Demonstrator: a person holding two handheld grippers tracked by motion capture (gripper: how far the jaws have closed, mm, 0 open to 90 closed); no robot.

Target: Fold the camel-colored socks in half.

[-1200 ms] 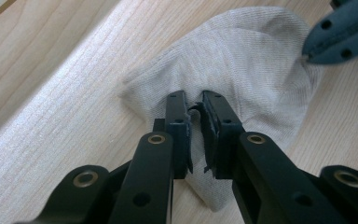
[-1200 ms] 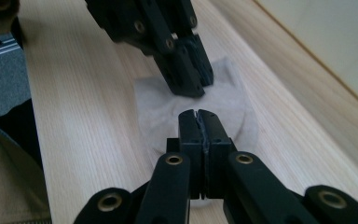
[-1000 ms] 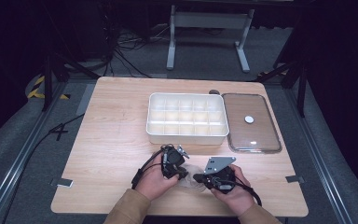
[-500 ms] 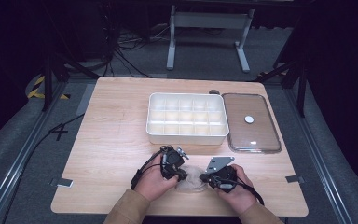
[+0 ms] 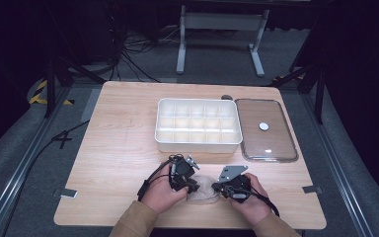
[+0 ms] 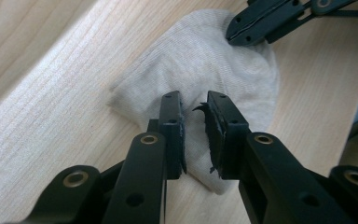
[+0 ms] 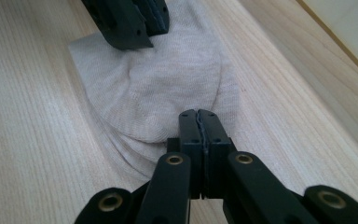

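- Two grippers are meeting over a pale sock near the table's front edge in the high view: we are holding the left gripper and right gripper at its opposite ends, with a white compartment tray and clear lid lying beyond.
- Our left gripper is showing its jaws slightly parted above the sock in its own view.
- Our right gripper is showing its jaws pressed together at the sock's near edge; we cannot tell whether fabric is pinched.

1. A light wooden table stands on grey floor.
2. A white compartment tray sits toward its far side.
3. A clear lid lies flat just beside the tray.
4. A pale sock lies crumpled near the front edge.
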